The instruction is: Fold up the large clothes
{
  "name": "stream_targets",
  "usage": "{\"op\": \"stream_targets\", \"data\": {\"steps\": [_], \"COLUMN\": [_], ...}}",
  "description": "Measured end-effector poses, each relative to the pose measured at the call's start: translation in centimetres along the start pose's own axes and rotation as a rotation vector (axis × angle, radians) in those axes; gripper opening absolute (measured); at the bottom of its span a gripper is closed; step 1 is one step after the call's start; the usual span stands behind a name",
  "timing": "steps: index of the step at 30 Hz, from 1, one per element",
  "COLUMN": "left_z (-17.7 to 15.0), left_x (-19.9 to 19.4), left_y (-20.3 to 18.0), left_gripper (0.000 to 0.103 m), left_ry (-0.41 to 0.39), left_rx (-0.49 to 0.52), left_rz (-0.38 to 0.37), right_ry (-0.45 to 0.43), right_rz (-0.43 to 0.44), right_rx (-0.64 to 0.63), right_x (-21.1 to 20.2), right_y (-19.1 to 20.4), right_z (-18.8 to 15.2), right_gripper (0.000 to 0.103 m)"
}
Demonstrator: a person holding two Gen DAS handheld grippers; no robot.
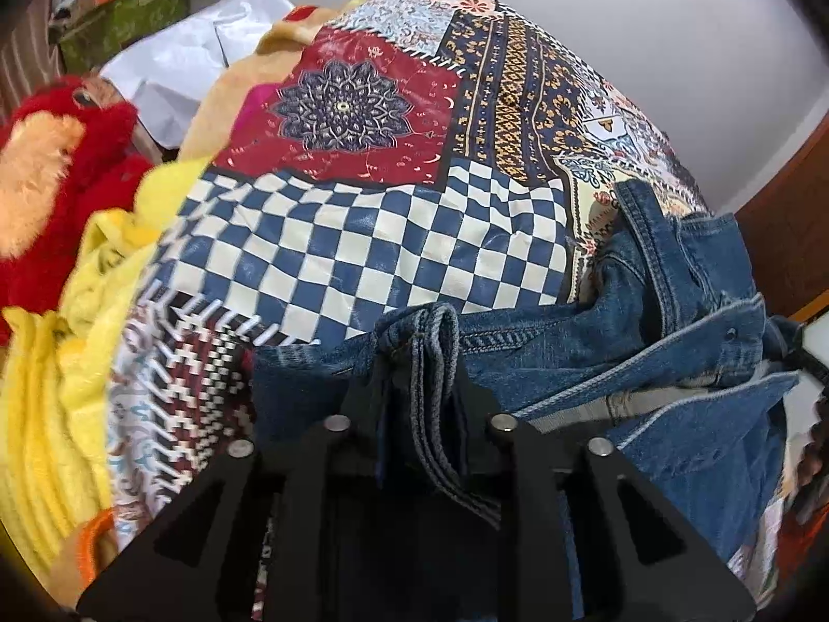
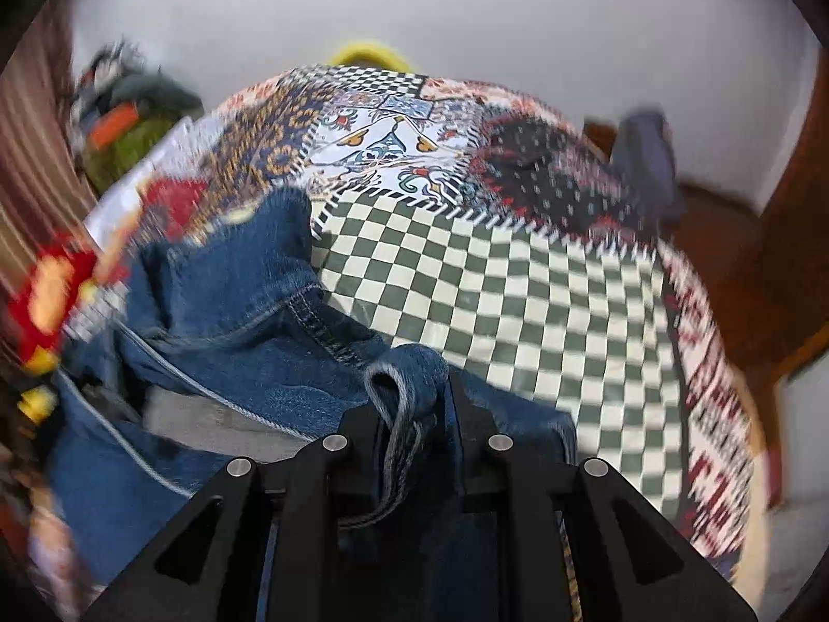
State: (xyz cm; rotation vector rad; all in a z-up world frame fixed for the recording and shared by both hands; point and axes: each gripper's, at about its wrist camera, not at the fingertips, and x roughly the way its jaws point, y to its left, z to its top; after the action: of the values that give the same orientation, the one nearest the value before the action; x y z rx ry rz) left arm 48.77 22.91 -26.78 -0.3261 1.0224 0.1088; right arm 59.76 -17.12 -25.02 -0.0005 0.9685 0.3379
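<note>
Gripping a bunched fold of denim at lower centre of the left wrist view, the left gripper [image 1: 417,363] has blue cloth between its black fingers [image 1: 362,394], the stitched hem edges running down between them; whether the pads press on the cloth or only flank it cannot be told from the picture; the denim garment [image 1: 673,321] spreads from lower centre toward the right edge of that frame, crumpled, its seams and a grey inner band showing, lying on a patchwork bedspread [image 1: 373,254] of blue-and-white checks, a maroon panel with a dark medallion and navy-and-gold borders; at the left edge sit a yellow knitted cloth [image 1: 57,414] and a red plush toy [image 1: 67,155], with white paper or cloth [image 1: 197,52] and a green box [image 1: 124,15] in the upper left; a pale wall fills the top. In the right wrist view, blurred toward its edges, the right gripper [image 2: 409,404] is pinched tight on another bunch of the same denim garment [image 2: 233,311] at lower centre, a frayed hem loop hanging between its fingers [image 2: 466,414]; the denim extends to the left and lower left of that frame, resting on the bedspread [image 2: 518,311], here showing green-and-white checks; dark wooden furniture [image 2: 777,259] stands at the right edge.
</note>
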Motion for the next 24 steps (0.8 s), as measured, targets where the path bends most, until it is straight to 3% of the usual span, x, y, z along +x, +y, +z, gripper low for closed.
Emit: {"op": "stream_targets", "data": {"steps": [1, 2, 3, 10, 16, 20, 24], "left_z": [-0.1, -0.2, -0.2, 0.0, -0.3, -1.1, -2.1], "left_x": [-0.5, -1.0, -1.8, -6.5, -9.1, -9.9, -8.1], "left_y": [-0.1, -0.1, -0.2, 0.7, -0.3, -1.0, -1.6], "left_gripper": [0.043, 0.059, 0.064, 0.065, 0.065, 0.072, 0.077], "left_ry": [-0.012, -0.031, -0.061, -0.1, -0.139, -0.144, -0.099], "left_rx": [0.02, 0.04, 0.067, 0.074, 0.128, 0.161, 0.182], "left_rz": [0.046, 0.097, 0.152, 0.129, 0.167, 0.162, 0.139], "right_ry": [0.0, -0.002, -0.003, -0.047, -0.049, -0.01, 0.085], "right_rz": [0.052, 0.083, 0.104, 0.066, 0.098, 0.095, 0.013], "right_rx": [0.057, 0.083, 0.1, 0.025, 0.086, 0.14, 0.166], "right_x": [-0.8, -1.5, -2.1, -6.2, -7.5, -6.5, -3.5], "right_y": [-1.0, -1.5, -1.9, -0.7, -0.9, -1.1, -1.7], "right_z": [0.1, 0.1, 0.2, 0.9, 2.7, 3.6, 3.2], "right_gripper": [0.014, 0.015, 0.015, 0.015, 0.015, 0.015, 0.015]}}
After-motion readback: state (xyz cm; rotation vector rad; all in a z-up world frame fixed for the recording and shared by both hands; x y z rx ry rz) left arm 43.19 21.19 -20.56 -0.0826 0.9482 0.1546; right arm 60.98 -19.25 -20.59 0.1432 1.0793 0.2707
